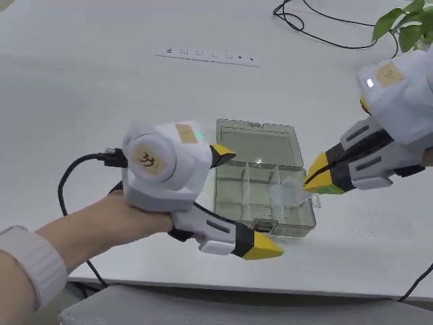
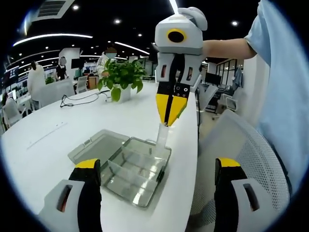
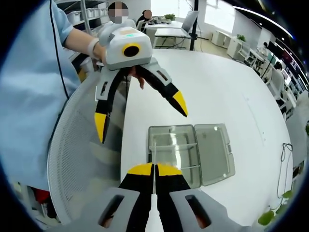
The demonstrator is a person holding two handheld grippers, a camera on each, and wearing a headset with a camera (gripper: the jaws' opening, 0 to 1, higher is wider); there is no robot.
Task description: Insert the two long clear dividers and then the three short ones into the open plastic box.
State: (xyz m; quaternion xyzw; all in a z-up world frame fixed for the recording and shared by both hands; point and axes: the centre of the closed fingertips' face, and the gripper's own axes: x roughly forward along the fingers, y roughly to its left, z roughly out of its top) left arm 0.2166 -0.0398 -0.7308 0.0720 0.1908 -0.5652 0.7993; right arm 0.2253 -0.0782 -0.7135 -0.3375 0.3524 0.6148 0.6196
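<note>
Pinching 1 clear divider over the plastic box, right gripper clenches; left gripper gapes wide.

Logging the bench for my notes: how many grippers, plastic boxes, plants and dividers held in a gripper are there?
grippers: 2, the left gripper and the right gripper
plastic box: 1
plant: 1
divider, held: 1
total: 5

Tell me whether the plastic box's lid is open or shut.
Open: the lid lies folded back flat beside the box, its interior uncovered.
</note>
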